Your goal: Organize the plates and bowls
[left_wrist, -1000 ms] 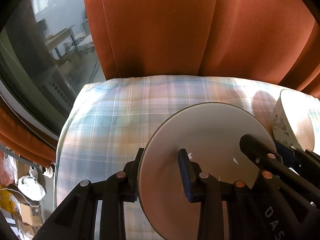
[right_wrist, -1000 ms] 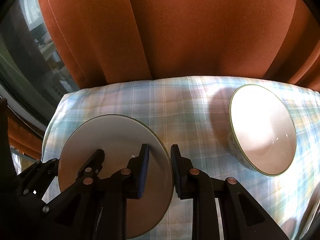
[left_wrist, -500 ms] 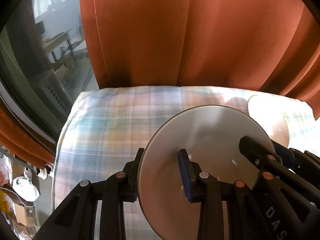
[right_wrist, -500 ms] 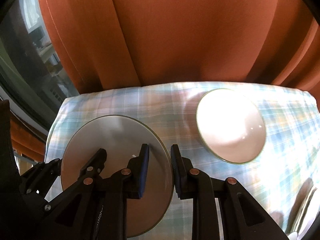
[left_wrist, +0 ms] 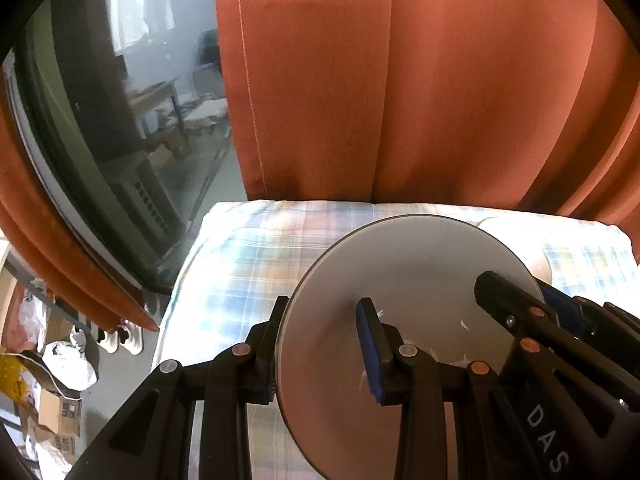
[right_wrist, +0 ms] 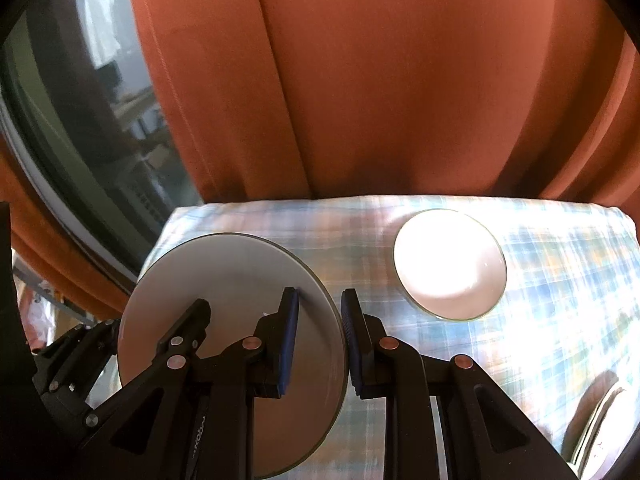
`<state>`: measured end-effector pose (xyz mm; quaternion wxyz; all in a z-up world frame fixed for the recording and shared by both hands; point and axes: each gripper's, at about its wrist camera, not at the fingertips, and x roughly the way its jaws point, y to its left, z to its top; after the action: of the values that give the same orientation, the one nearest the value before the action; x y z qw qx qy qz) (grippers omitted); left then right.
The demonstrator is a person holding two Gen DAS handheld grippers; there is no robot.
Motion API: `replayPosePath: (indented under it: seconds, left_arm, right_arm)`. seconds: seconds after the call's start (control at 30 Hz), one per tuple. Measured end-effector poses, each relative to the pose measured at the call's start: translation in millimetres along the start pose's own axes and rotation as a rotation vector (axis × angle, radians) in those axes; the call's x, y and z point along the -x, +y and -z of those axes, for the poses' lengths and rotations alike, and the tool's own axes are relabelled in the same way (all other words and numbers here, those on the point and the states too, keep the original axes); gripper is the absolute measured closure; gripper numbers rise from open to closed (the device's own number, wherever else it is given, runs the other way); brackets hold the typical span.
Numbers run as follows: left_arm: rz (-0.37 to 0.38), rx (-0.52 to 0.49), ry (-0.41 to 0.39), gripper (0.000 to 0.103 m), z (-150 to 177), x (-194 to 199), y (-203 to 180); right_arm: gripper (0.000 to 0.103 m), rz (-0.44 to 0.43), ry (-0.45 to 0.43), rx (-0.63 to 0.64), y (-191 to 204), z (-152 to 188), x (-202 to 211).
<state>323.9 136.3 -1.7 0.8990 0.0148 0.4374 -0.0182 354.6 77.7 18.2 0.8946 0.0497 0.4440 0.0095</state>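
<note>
A round grey plate [left_wrist: 420, 276] hangs tilted above the plaid-covered table [left_wrist: 248, 264], held from both sides. My left gripper [left_wrist: 324, 344] is shut on its left rim, one pad on the plate's face and one behind the edge. My right gripper [right_wrist: 320, 340] is shut on the opposite rim of the plate [right_wrist: 224, 280]. A white bowl [right_wrist: 450, 264] with a thin green rim sits upright on the cloth, beyond and to the right of my right gripper. In the left wrist view the bowl [left_wrist: 516, 228] peeks out from behind the plate.
Orange curtains [right_wrist: 380, 80] hang right behind the table's far edge. A dark window [left_wrist: 120, 120] lies to the left. The rim of another dish [right_wrist: 600, 420] shows at the table's near right. Boxes and bags [left_wrist: 56, 392] lie on the floor to the left.
Both grippers have risen and drawn back with the plate between them. The table and bowl now look smaller and farther away, and more curtain shows.
</note>
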Motion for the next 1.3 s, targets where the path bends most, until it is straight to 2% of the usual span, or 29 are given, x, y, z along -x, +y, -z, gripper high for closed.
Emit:
replayPosePath:
  seconds: [0.63, 1.1, 1.3]
  left_arm:
    - [-0.074, 0.001, -0.058, 0.070, 37.2, 73.4, -52.9]
    - [-0.053, -0.003, -0.104, 0.070, 73.8, 111.9, -109.3]
    - [-0.025, -0.016, -0.099, 0.070, 96.0, 123.1, -142.0]
  right_arm:
    - [0.077, -0.085, -0.064, 0.020, -47.0, 34.9, 87.2]
    - [0.077, -0.095, -0.109, 0.019, -106.7, 72.5, 140.2]
    - [0.077, -0.070, -0.107, 0.015, -139.8, 96.4, 159.8]
